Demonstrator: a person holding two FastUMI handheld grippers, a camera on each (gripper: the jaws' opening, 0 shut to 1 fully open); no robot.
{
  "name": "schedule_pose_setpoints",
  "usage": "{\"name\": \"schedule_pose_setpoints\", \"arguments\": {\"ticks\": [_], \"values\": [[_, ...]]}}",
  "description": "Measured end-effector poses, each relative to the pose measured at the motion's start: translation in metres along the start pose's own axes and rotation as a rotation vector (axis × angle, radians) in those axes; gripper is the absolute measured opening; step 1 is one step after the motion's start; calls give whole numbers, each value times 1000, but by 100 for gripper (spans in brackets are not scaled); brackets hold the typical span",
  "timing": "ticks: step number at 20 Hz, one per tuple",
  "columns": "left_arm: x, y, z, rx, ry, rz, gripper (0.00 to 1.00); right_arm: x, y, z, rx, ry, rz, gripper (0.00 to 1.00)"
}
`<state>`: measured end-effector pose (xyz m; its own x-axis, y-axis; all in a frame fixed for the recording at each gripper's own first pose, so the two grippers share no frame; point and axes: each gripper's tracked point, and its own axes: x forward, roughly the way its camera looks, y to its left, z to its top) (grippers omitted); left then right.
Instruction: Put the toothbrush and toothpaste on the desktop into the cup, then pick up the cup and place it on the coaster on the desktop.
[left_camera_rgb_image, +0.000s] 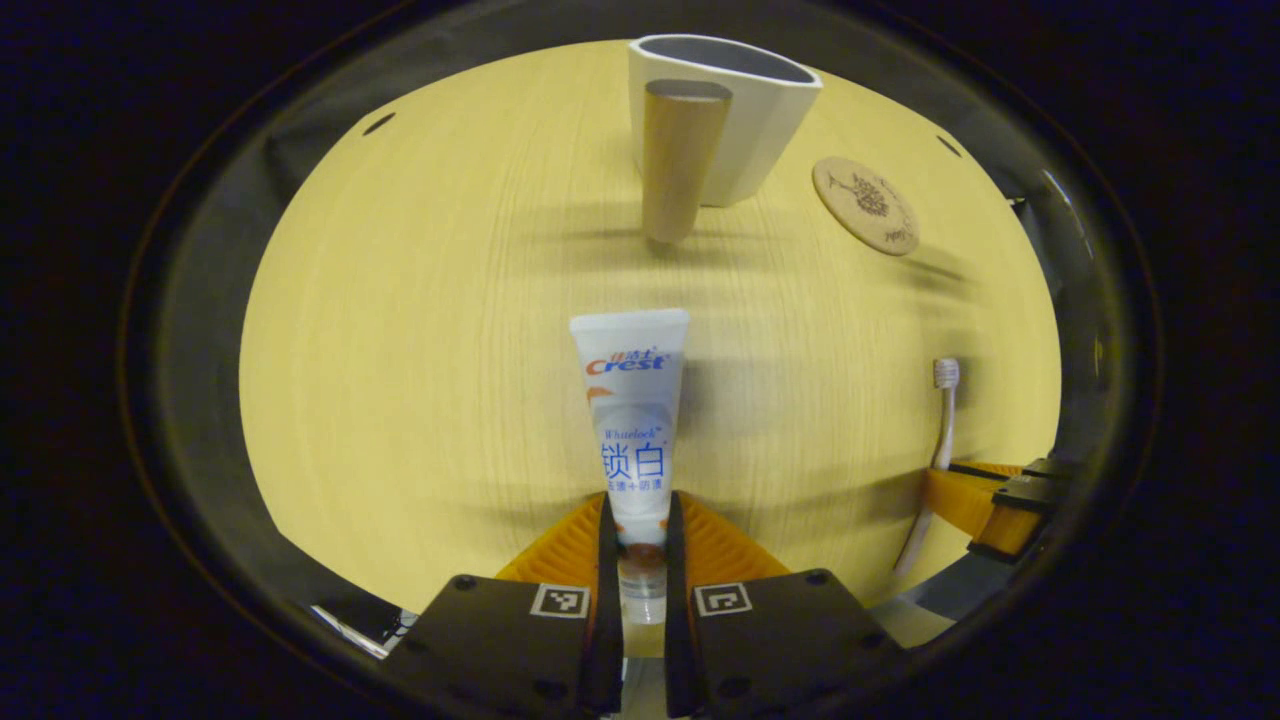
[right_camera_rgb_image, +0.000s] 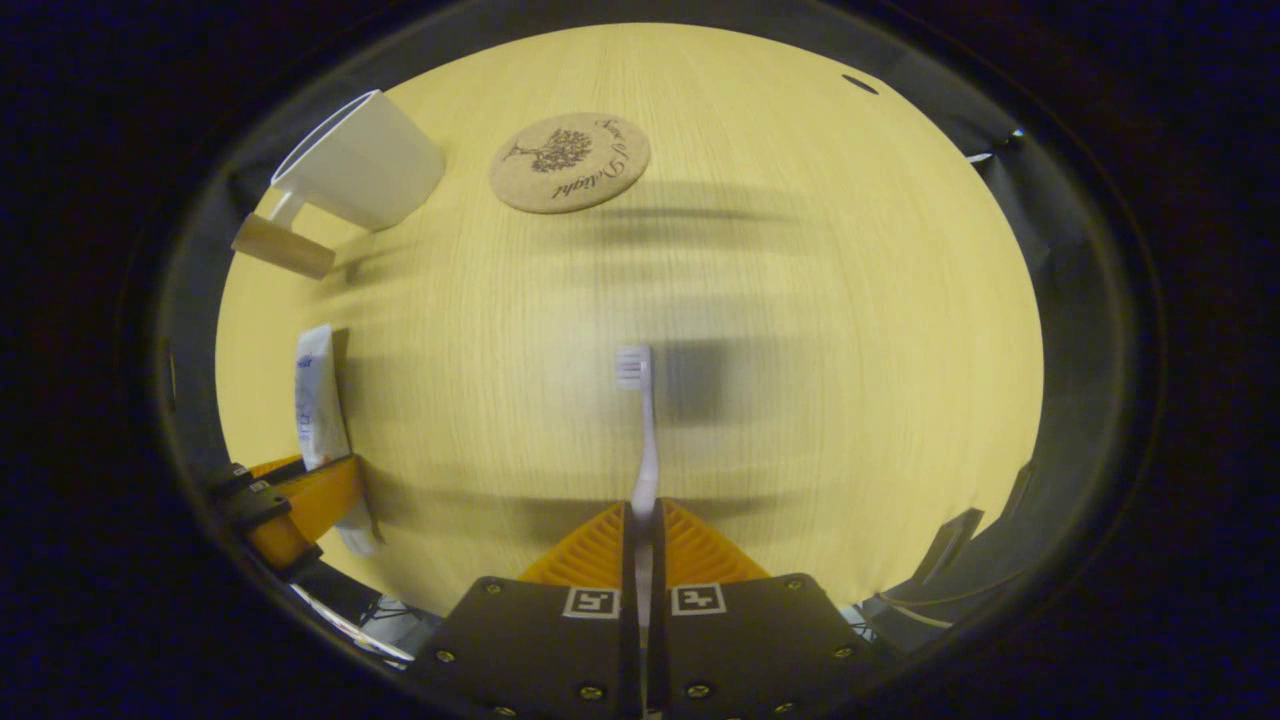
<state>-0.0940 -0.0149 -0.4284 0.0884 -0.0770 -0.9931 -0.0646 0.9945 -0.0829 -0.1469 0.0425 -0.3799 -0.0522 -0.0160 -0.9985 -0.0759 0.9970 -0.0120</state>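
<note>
In the left gripper view, my left gripper (left_camera_rgb_image: 640, 530) is shut on the lower end of a white toothpaste tube (left_camera_rgb_image: 633, 410), which points away over the wooden desktop (left_camera_rgb_image: 420, 330). Beyond it stands a white cup (left_camera_rgb_image: 745, 130) with a tan wooden handle (left_camera_rgb_image: 680, 160), and a round cork coaster (left_camera_rgb_image: 865, 205) lies to its right. In the right gripper view, my right gripper (right_camera_rgb_image: 642, 530) is shut on the handle of a white toothbrush (right_camera_rgb_image: 645, 430), bristles pointing away. The cup (right_camera_rgb_image: 355, 165) sits far left there, with the coaster (right_camera_rgb_image: 570, 162) beside it.
The right gripper and toothbrush (left_camera_rgb_image: 940, 440) appear at the right edge of the left gripper view. The left gripper holding the toothpaste (right_camera_rgb_image: 318, 400) appears at the left edge of the right gripper view. Dark booth walls ring the desktop.
</note>
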Motion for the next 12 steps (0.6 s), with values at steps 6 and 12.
{"name": "schedule_pose_setpoints", "arguments": {"ticks": [6,12], "values": [[-13,8,-8,-48,-20,13,24,0,-1,1,-16,2,14,4],[-78,24,22,-138,-160,0,25,0,0,1,-42,-14,10,4]]}}
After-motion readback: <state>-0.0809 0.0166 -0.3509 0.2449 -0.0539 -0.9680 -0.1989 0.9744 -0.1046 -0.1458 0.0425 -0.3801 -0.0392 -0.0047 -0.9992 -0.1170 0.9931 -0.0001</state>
